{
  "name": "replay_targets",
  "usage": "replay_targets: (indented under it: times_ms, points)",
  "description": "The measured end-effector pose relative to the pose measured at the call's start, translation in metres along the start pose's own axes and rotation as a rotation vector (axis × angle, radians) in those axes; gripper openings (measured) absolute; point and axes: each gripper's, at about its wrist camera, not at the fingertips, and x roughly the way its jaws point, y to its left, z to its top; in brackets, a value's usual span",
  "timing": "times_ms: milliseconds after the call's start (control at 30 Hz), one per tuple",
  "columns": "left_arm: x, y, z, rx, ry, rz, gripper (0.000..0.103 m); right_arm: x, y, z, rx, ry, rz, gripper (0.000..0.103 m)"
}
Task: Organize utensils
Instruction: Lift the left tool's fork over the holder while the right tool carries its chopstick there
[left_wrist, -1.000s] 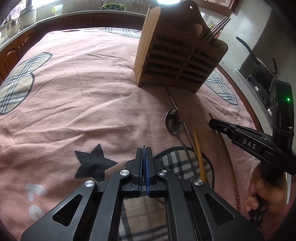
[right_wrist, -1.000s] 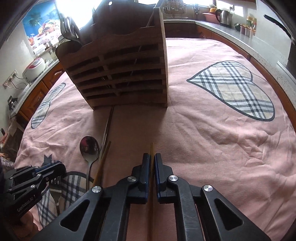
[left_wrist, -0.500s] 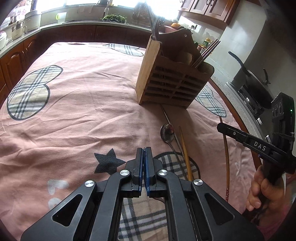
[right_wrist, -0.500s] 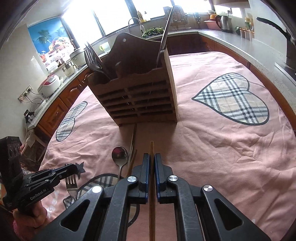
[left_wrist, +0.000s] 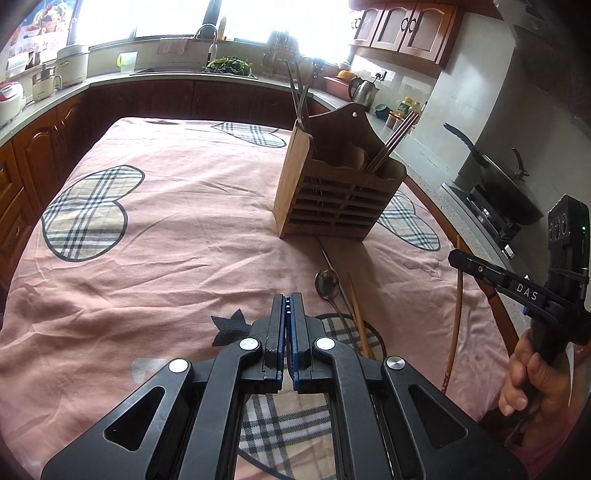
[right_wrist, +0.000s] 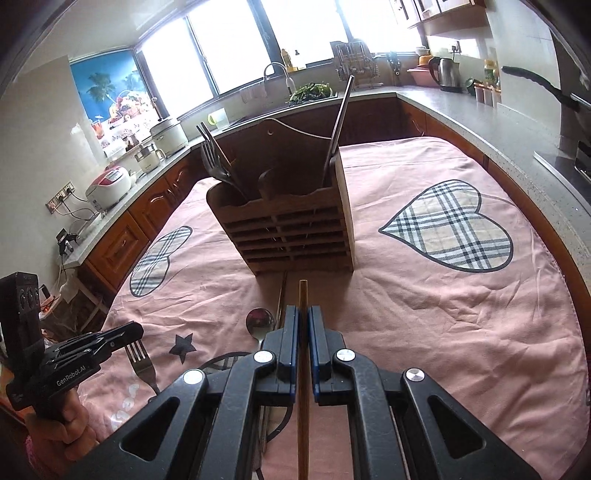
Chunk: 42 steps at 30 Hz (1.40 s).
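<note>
Both grippers had risen since earlier: the right gripper (right_wrist: 303, 325) clenched a chopstick (right_wrist: 303, 373), the left gripper (left_wrist: 287, 314) a fork (right_wrist: 140, 360). A spoon (left_wrist: 327, 283) lay before the holder (left_wrist: 338, 184) on the tabletop (left_wrist: 177, 229).

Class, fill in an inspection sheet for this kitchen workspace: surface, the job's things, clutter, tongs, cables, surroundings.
Surface: wrinkled pink cloth with plaid hearts.
Job's things: wooden holder upright, utensils standing in it; spoon, metal chopstick and loose wooden chopstick lie in front of it.
Clutter: nothing seen.
Tongs: left tongs shut, apparently on a fork; right tongs shut on the held chopstick.
Cables: cords at a wall socket.
Surroundings: kettle, rice cooker, wok on the worktops.
</note>
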Motion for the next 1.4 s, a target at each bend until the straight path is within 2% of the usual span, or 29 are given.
replay_targets:
  times_ms: [333, 833, 1400]
  points:
    - [-0.038, 0.005, 0.01, -0.032, -0.146, 0.017, 0.002, -0.034, 0.0, 0.002, 0.013, -0.132, 0.021, 0.005]
    - [-0.072, 0.006, 0.056, -0.07, -0.316, 0.019, 0.002, -0.079, -0.01, 0.025, 0.091, -0.389, 0.031, 0.005]
    - [-0.079, -0.006, 0.126, -0.073, -0.476, 0.039, 0.002, -0.092, -0.007, 0.081, 0.084, -0.537, 0.052, 0.005]
